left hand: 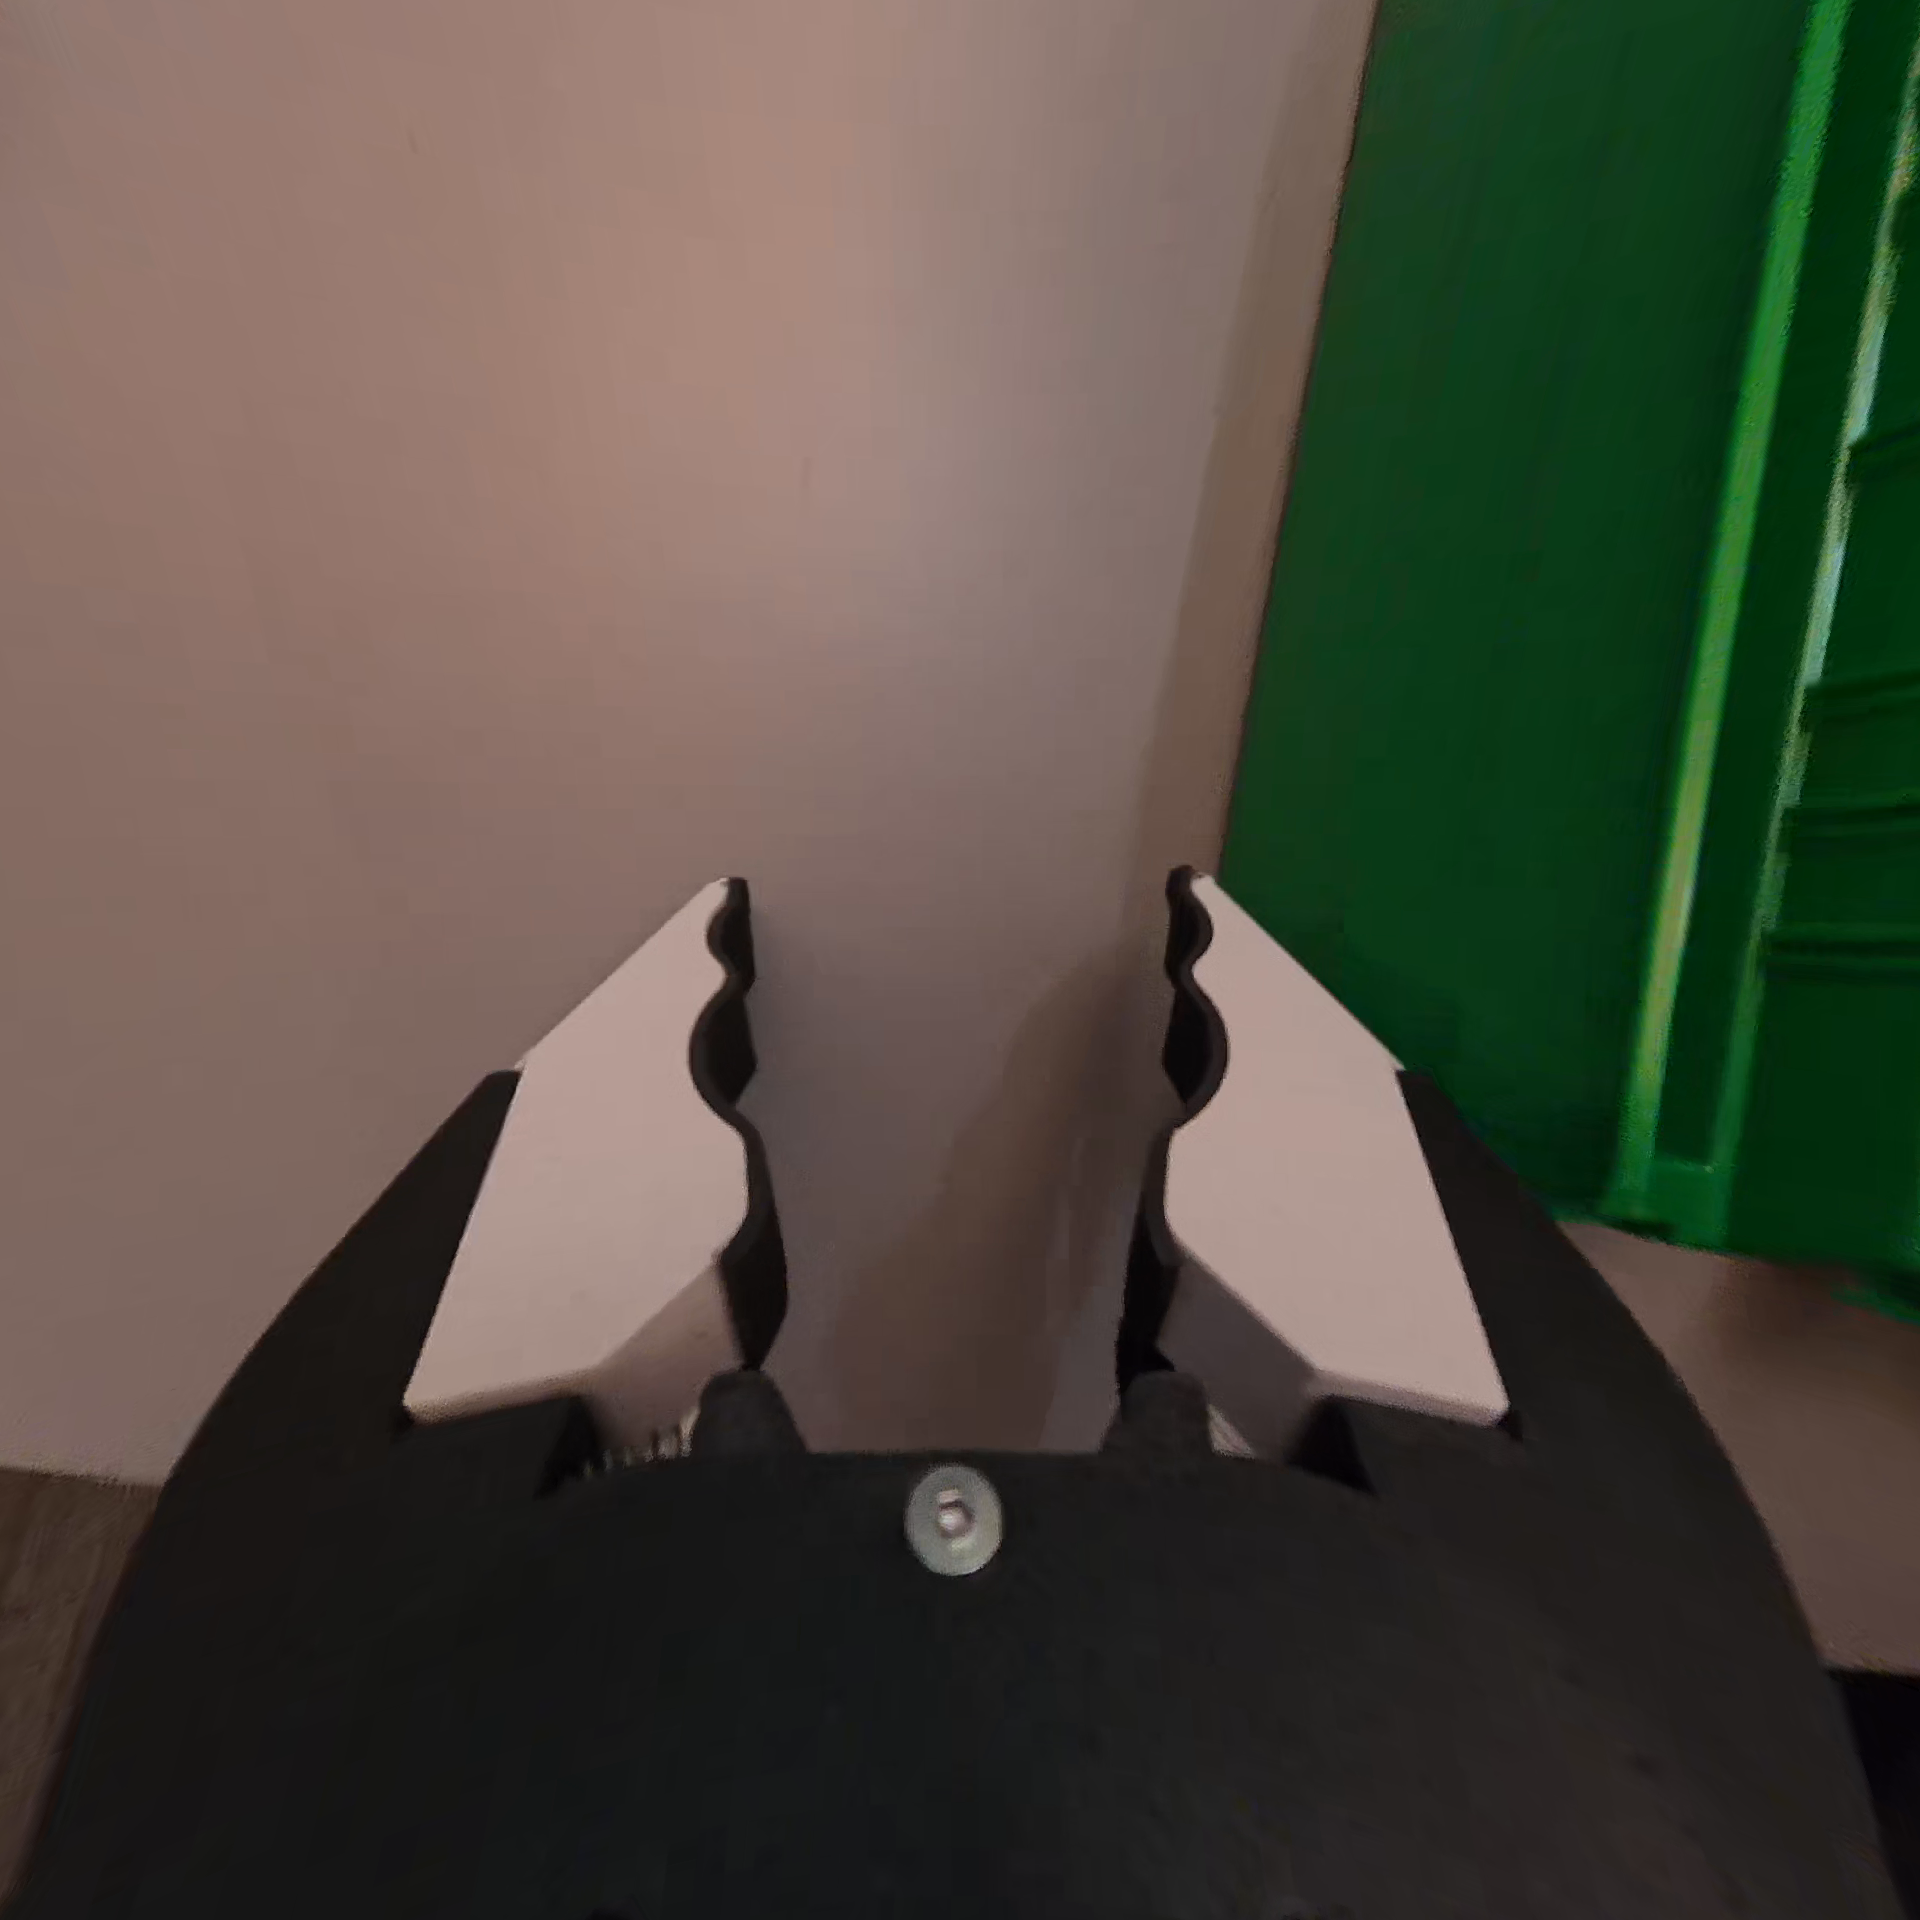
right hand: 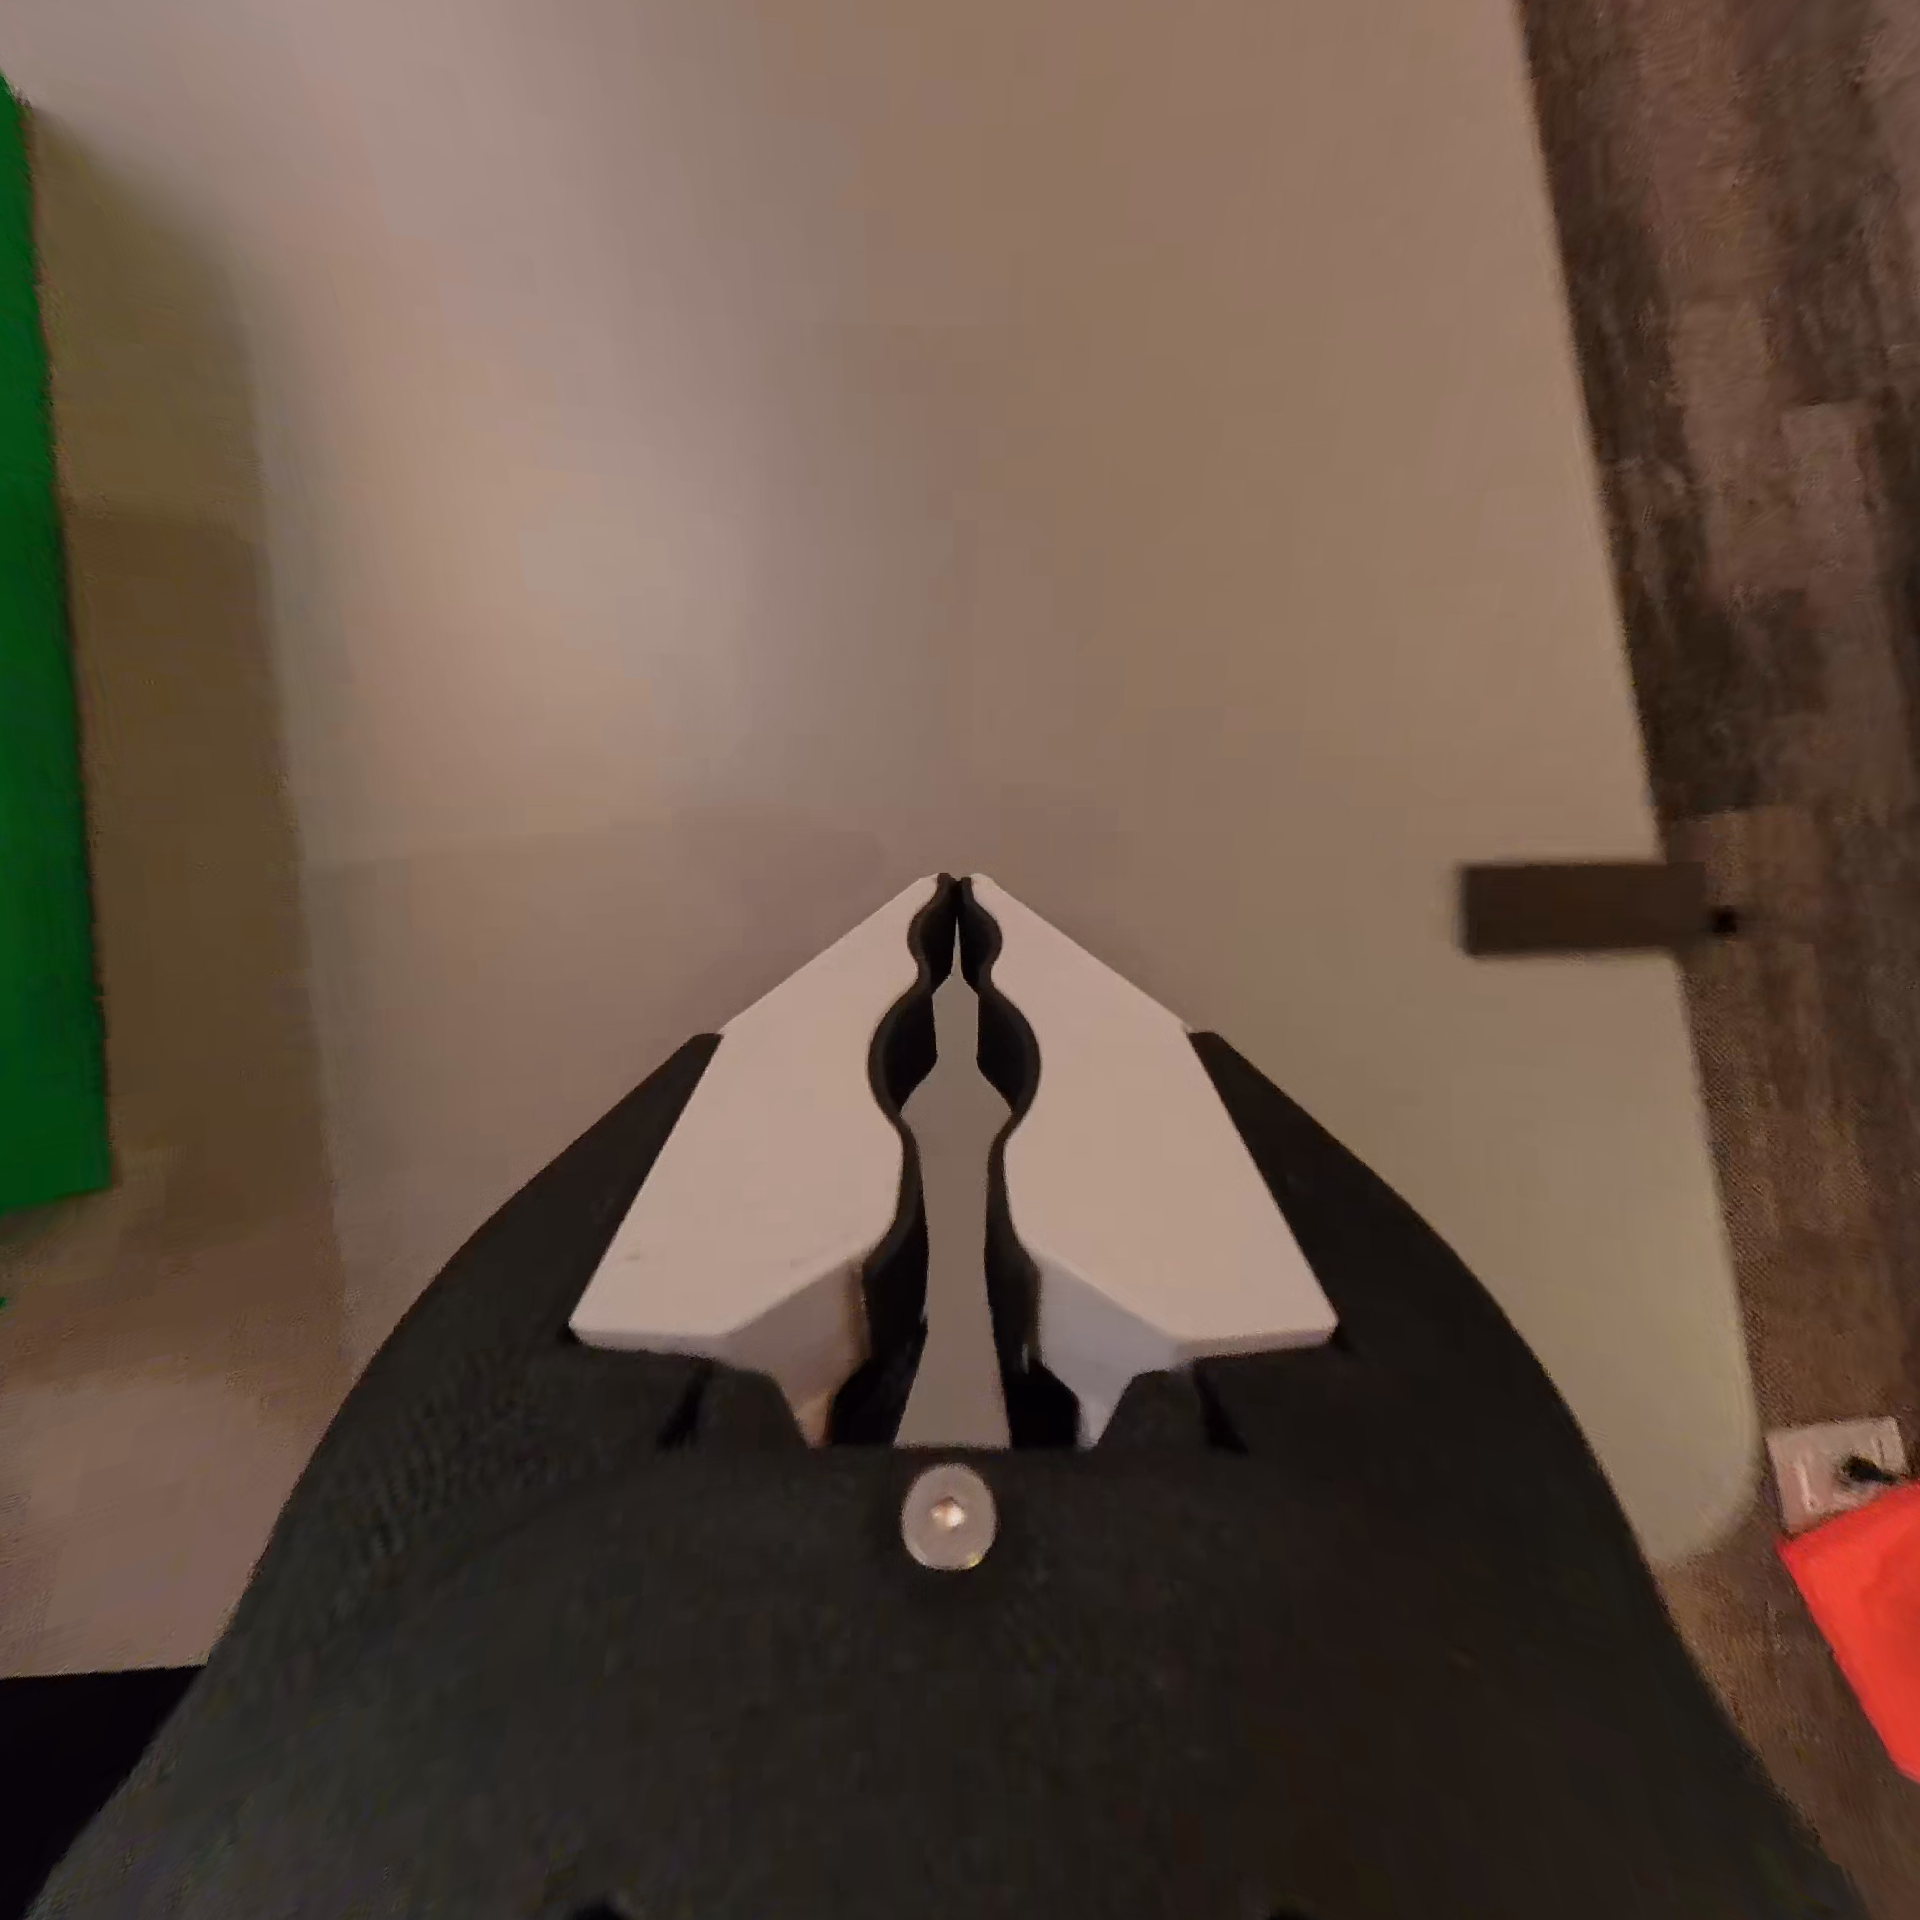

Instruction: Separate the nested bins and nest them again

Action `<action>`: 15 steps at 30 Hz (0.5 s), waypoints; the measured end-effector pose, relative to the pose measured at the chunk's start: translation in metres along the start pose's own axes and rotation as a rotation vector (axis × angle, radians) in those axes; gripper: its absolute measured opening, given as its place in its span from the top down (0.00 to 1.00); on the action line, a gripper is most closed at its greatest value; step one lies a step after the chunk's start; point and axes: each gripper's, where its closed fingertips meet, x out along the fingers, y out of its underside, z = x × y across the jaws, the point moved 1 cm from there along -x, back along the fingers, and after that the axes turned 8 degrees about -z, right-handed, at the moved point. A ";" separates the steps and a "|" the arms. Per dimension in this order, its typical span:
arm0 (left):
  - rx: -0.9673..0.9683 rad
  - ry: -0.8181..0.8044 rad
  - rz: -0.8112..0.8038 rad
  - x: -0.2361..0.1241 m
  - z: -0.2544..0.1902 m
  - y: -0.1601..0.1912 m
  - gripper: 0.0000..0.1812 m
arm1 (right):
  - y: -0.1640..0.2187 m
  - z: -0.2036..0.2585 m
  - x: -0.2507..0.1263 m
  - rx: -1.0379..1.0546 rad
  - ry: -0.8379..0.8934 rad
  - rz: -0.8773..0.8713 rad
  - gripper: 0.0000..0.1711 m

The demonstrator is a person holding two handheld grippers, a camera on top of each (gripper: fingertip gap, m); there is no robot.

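The left hand-held gripper (left hand: 954, 894) hovered over the pale desk (left hand: 520, 520) with its jaws spread wide and nothing between them. The green bins (left hand: 1558, 623) stood just off to its right, ahead of the right fingertip, with stepped rims showing at the far right edge of that view (which suggested several were still nested, though blur made a count impossible). The right hand-held gripper (right hand: 954, 883) was closed at its tips on nothing, and the green bins (right hand: 42, 727) showed only as a strip well off to its left.

The step in hand seemed to be reaching for the stack. To do it well, the left hand-held gripper probably needed to swing right and take one wall or rim squarely between its pads, biting only the inner bin. The right one would first have to spread its jaws, then pin the outer bin so the pair did not lift together.
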 end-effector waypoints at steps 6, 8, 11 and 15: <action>0.115 0.026 -0.003 0.022 0.009 -0.015 0.39 | -0.010 0.032 0.034 -0.060 -0.056 -0.009 0.55; 0.204 -0.004 -0.029 0.031 0.014 -0.021 0.40 | -0.012 0.040 0.043 -0.085 -0.067 -0.030 0.47; 0.298 -0.052 -0.072 0.042 0.019 -0.030 0.48 | -0.015 0.046 0.053 -0.175 -0.049 -0.077 0.40; 0.239 -0.116 -0.127 0.050 0.027 -0.042 0.45 | -0.022 0.052 0.060 -0.171 -0.063 -0.161 0.38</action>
